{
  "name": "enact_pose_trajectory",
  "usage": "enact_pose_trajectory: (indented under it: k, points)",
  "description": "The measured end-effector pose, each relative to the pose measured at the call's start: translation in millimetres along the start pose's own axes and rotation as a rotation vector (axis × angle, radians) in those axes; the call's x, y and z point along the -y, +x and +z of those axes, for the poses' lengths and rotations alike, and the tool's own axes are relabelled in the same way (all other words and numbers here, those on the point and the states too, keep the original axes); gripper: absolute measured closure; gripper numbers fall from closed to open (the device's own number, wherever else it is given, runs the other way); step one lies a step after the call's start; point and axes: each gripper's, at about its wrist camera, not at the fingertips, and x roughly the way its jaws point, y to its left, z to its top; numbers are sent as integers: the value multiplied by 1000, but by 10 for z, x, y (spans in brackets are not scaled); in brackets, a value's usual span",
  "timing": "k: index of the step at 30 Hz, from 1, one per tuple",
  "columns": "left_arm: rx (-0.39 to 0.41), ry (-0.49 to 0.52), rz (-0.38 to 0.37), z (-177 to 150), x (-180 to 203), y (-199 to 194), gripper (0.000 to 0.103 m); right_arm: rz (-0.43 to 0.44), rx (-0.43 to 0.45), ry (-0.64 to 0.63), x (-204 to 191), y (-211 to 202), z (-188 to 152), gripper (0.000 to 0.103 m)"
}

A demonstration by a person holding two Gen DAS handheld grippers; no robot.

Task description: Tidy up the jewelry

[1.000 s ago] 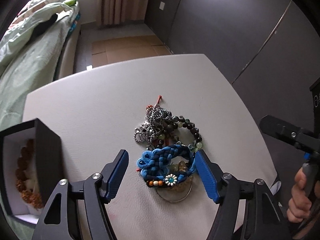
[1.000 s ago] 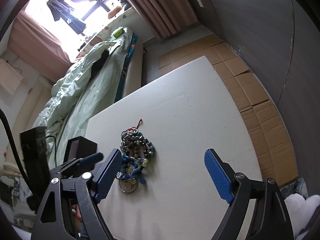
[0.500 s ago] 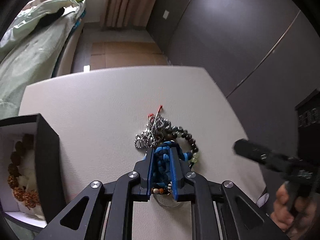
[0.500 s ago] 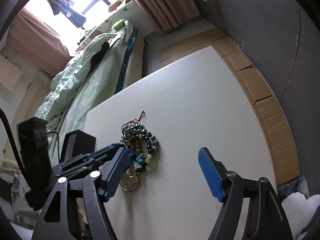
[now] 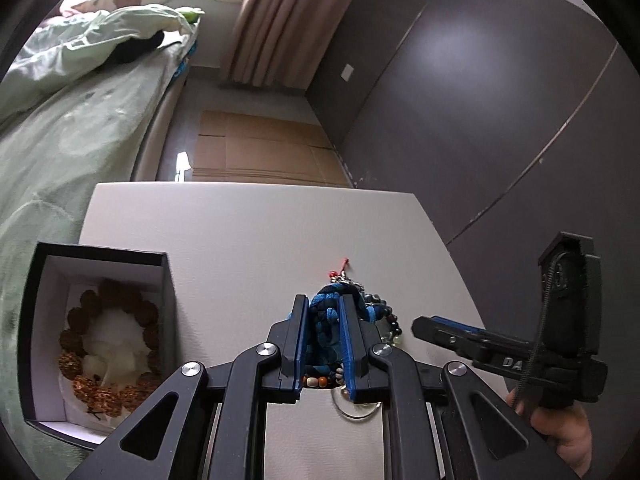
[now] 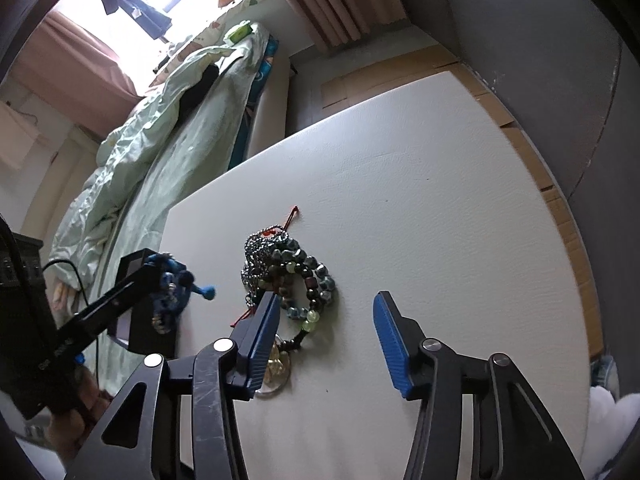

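My left gripper [image 5: 324,304] is shut on a blue braided bracelet [image 5: 325,332] and holds it lifted off the white table [image 5: 240,232]; it also shows in the right wrist view [image 6: 176,284]. The rest of the jewelry pile [image 6: 292,276], with dark bead bracelets and a silver chain, lies on the table. My right gripper [image 6: 326,316] is open just above the pile's near side, its left finger over a clear ring [image 6: 274,376]. A black box [image 5: 96,336] with a brown bead bracelet [image 5: 106,352] inside stands at the left.
A bed with a green duvet [image 5: 72,120] runs along the table's left side. Cardboard sheets [image 5: 256,152] cover the floor beyond the table. A dark wall [image 5: 480,100] stands to the right. The right gripper's body [image 5: 520,356] shows at the left wrist view's right edge.
My left gripper closed on the blue bracelet and lifted it away from the pile toward the box. My right gripper moved in closer over the pile.
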Motion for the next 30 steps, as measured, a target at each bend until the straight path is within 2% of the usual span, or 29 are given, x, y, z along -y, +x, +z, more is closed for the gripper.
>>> enact_pose_trajectory:
  k: [2, 8, 11, 12, 14, 16, 30]
  points:
    - [7, -4, 2, 7, -39, -34, 87, -1, -18, -8, -38, 79, 21, 61]
    - [20, -18, -1, 15, -129, -118, 87, -46, -50, -21, -126, 252, 51, 63]
    - [29, -23, 0, -5, -149, -164, 87, -98, -54, -57, -214, 316, 45, 69]
    - [33, -25, 0, -7, -158, -181, 87, -121, -55, -75, -244, 328, 39, 73]
    - [40, -29, 2, -12, -170, -209, 87, -164, -52, -91, -260, 336, 35, 87]
    - [52, -32, 2, -31, -175, -261, 87, -137, -55, -62, -220, 314, 31, 93]
    - [146, -89, 25, -76, -375, -695, 87, 93, 53, -44, -310, -64, -20, 93]
